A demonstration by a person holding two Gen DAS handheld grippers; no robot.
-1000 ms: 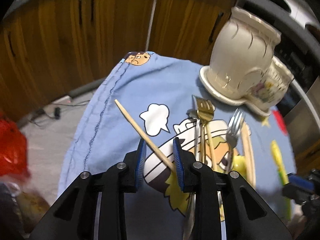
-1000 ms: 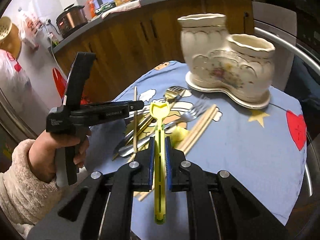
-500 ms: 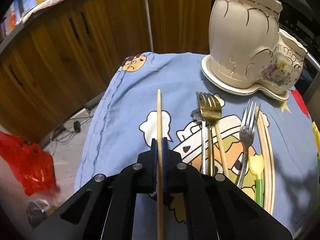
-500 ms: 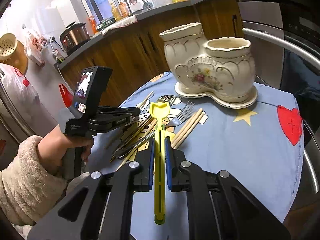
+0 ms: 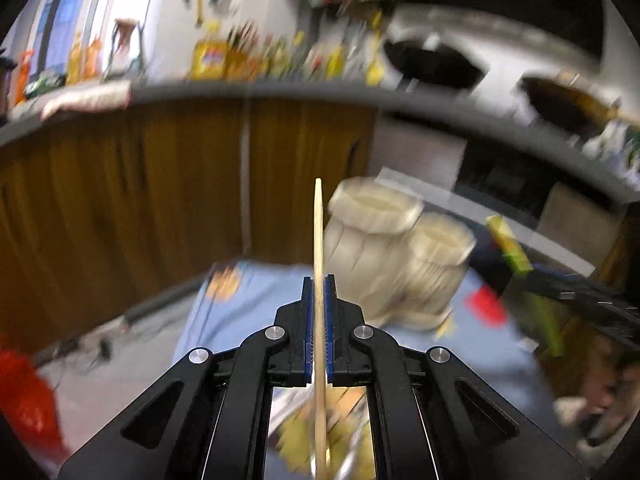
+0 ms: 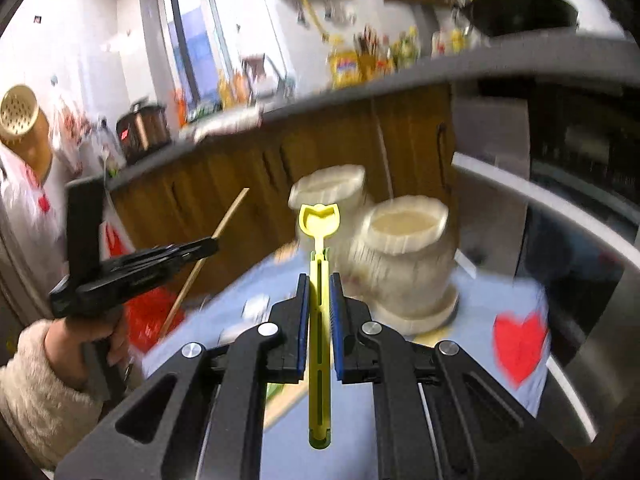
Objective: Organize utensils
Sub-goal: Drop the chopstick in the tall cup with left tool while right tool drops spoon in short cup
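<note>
Worktop (image 6: 472,312): small, covered in a blue cartoon-print cloth; most of it blurred in both views.

Holder (image 6: 404,256): cream ceramic twin-pot utensil holder on a shared base, at the far side of the worktop. Two open mouths, the taller pot (image 5: 372,248) behind and left, the shorter one nearer the right tongs. Nothing seen standing in either, though blur limits this.

Step in hand, as judged: carry phase. Both utensils are off the cloth and pointed toward the holder; neither is in a pot yet.

Left tongs (image 5: 319,312): clamped on a pale wooden chopstick (image 5: 319,240), the stick running straight between the blue pads, thin tip forward and near the taller pot's rim in view. From the right wrist view the chopstick (image 6: 208,256) slants up and away.

Right tongs (image 6: 320,316): closed on a yellow plastic utensil (image 6: 320,280) with a slotted handle and a tulip-shaped head, head forward, aligned between the two pots.

Next move likely calls for: tipping each utensil toward vertical over a mouth, lowering it in, then releasing. The thin chopstick may pivot in the pads if nudged on a rim.

More utensils lie blurred on the cloth below the left tongs; count unclear.
</note>
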